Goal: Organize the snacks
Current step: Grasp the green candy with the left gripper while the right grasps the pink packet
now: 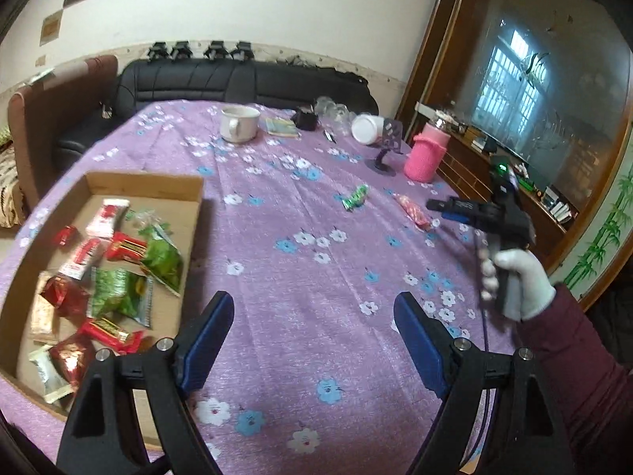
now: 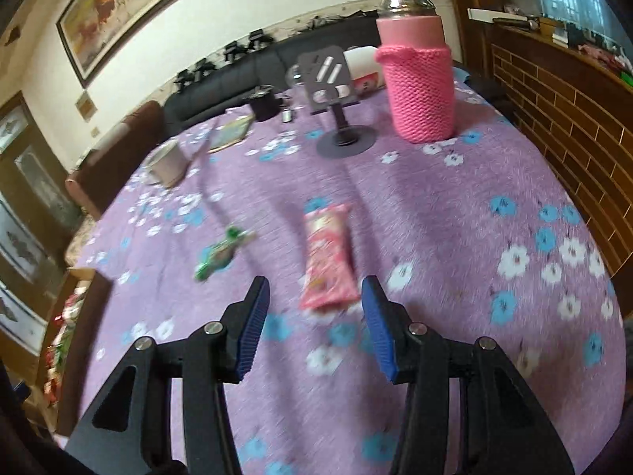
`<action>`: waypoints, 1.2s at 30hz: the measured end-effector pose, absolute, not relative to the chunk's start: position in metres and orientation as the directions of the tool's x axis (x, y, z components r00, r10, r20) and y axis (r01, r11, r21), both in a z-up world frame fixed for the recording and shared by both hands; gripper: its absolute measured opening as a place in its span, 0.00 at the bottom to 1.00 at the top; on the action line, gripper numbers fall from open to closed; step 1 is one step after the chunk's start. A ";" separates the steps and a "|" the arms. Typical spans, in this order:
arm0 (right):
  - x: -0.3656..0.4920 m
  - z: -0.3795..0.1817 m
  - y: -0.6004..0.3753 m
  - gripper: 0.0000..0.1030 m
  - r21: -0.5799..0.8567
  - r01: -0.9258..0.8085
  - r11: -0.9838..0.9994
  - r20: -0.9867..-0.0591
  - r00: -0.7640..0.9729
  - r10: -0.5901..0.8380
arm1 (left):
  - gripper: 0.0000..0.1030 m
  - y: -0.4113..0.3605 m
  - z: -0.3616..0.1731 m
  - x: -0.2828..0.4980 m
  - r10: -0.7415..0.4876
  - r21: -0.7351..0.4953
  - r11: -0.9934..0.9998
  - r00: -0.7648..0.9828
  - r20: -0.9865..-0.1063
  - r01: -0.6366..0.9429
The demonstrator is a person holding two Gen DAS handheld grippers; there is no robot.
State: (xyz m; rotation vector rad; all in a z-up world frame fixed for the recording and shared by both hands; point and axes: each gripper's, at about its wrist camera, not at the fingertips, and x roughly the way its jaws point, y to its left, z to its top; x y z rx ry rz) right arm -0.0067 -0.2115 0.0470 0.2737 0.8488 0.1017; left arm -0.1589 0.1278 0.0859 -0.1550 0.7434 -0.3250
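Note:
A cardboard box at the left holds several red, green and white snack packets. A pink snack packet lies on the purple cloth just ahead of my right gripper, which is open and empty; the packet also shows in the left wrist view. A green wrapped candy lies to its left, also seen in the left wrist view. My left gripper is open and empty beside the box's right side. The right gripper shows in the left wrist view near the pink packet.
A pink knitted bottle, a grey phone stand, a white mug, a white jar and small items stand at the table's far side. The box edge shows at the left in the right wrist view. A black sofa lies behind.

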 end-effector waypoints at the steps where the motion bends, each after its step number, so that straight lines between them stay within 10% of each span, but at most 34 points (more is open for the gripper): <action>1: -0.001 0.043 -0.211 0.48 0.272 0.022 0.962 -0.731 0.654 0.192 | 0.80 0.124 0.085 -0.157 -0.356 -0.264 0.934 0.679 -0.642 0.240; 7: 0.031 0.019 -0.204 0.48 0.293 0.021 0.956 -0.754 0.620 0.218 | 0.80 0.087 0.102 -0.126 -0.328 -0.155 0.940 0.674 -0.662 0.305; 10: 0.033 0.017 -0.198 0.27 0.285 -0.011 0.958 -0.751 0.619 0.230 | 0.80 0.060 0.100 -0.094 -0.327 -0.111 0.931 0.658 -0.679 0.349; 13: 0.030 0.018 -0.203 0.27 0.317 -0.027 0.948 -0.735 0.625 0.263 | 0.77 0.028 0.086 -0.051 -0.349 -0.097 0.911 0.626 -0.698 0.400; 17: 0.023 0.024 -0.216 0.27 0.392 -0.040 0.919 -0.701 0.634 0.326 | 0.20 -0.010 0.053 0.011 -0.377 -0.136 0.886 0.518 -0.768 0.444; 24: 0.024 0.029 -0.230 0.27 0.500 -0.048 0.865 -0.658 0.627 0.416 | 0.24 -0.044 0.020 0.072 -0.304 -0.049 0.899 0.540 -0.785 0.434; 27: 0.025 0.027 -0.233 0.27 0.525 -0.041 0.850 -0.652 0.623 0.433 | 0.45 -0.056 0.011 0.084 -0.266 0.005 0.898 0.552 -0.791 0.440; 30: 0.025 0.026 -0.234 0.27 0.533 -0.039 0.845 -0.651 0.619 0.439 | 0.40 -0.058 0.005 0.091 -0.268 -0.001 0.896 0.537 -0.800 0.445; 32: 0.026 0.027 -0.233 0.27 0.531 -0.041 0.846 -0.652 0.619 0.439 | 0.20 -0.055 0.008 0.088 -0.309 -0.050 0.887 0.507 -0.805 0.460; 36: 0.025 0.027 -0.232 0.27 0.528 -0.042 0.848 -0.649 0.624 0.435 | 0.20 -0.050 0.016 0.076 -0.318 -0.053 0.883 0.512 -0.798 0.466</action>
